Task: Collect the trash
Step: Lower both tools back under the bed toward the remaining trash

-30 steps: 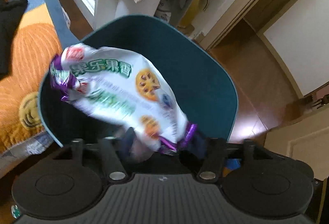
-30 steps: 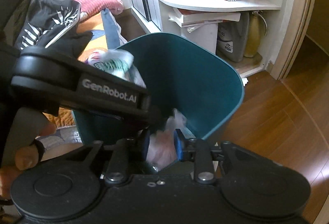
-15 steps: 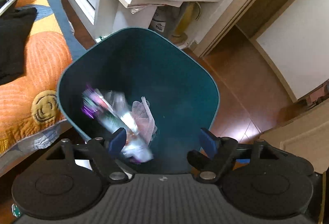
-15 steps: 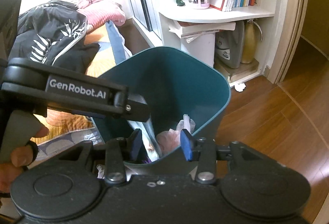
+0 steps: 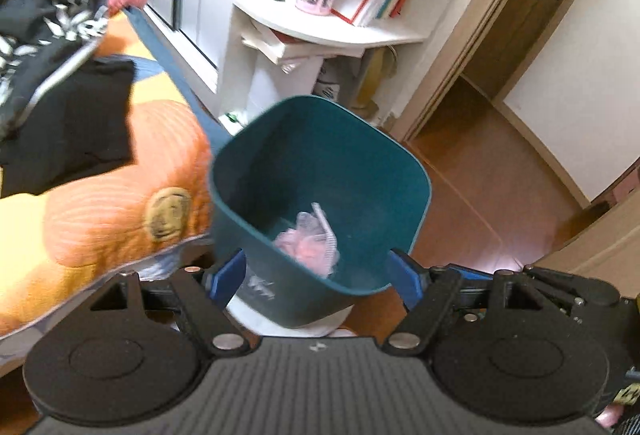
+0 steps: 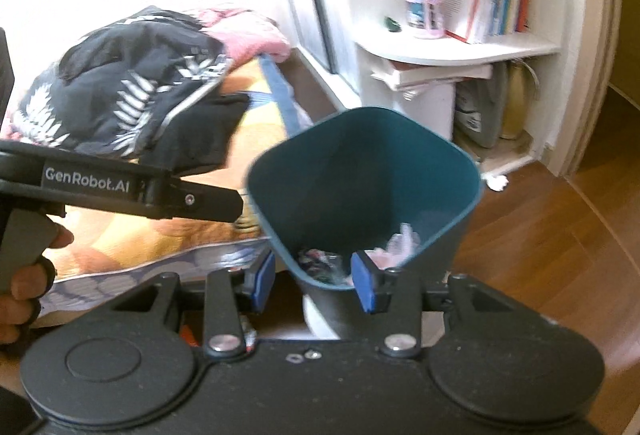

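Looking down the left wrist view, the left gripper [image 5: 316,277] stands wide and empty above the teal bin [image 5: 360,171]. A pink crumpled wrapper [image 5: 308,243] lies at the bin's bottom: light, soft and crinkly by the look of it, best pinched at a loose edge. The orange quilt [image 5: 100,203] on the bed presses close beside the bin.

From the right wrist view, the right gripper [image 6: 314,285] has just been opening and holds nothing; a dark printed packet [image 6: 320,261] lies beside the pink one [image 6: 400,243]. A white scrap [image 6: 496,181] on the wooden floor [image 6: 560,255] near the shelf [image 6: 460,51] is probably further trash, with nothing in the way.
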`<action>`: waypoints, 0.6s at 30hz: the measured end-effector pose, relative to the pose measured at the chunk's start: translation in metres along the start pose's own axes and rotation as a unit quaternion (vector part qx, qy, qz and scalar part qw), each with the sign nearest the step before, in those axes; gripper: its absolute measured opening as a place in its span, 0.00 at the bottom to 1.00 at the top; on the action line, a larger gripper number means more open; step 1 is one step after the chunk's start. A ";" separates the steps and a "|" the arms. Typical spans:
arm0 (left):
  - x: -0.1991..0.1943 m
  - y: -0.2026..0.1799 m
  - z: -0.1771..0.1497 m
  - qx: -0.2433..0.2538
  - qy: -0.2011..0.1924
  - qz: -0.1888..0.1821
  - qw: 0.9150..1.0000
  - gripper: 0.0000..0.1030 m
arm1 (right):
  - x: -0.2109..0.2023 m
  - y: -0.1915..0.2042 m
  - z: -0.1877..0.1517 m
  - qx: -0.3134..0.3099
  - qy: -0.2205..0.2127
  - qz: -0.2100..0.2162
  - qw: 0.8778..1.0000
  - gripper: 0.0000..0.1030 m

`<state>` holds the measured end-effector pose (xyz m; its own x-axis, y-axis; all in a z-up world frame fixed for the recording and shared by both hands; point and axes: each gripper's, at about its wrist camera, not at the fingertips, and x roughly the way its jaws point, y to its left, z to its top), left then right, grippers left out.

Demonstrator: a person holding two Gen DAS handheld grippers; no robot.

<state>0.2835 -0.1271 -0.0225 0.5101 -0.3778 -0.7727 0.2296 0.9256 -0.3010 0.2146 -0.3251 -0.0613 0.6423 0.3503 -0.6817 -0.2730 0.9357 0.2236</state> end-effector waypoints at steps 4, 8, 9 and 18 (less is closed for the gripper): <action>-0.033 0.018 -0.015 -0.002 -0.019 0.017 1.000 0.75 | -0.007 0.026 -0.002 -0.016 0.000 0.019 1.000 0.41; -0.062 0.041 -0.032 -0.014 -0.035 0.029 0.999 0.76 | -0.006 0.053 -0.006 -0.024 0.009 0.041 0.999 0.42; -0.067 0.047 -0.037 -0.017 -0.038 0.032 0.999 0.77 | -0.004 0.060 -0.008 -0.028 0.012 0.047 0.998 0.42; -0.083 0.109 -0.093 -0.058 -0.040 0.073 0.995 0.84 | 0.044 0.121 -0.043 -0.057 0.077 0.083 0.992 0.45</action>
<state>0.1886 0.0074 -0.0431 0.5964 -0.2352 -0.7675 0.0528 0.9655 -0.2549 0.1792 -0.1988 -0.0940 0.4677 0.4795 -0.7425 -0.4508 0.8520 0.2662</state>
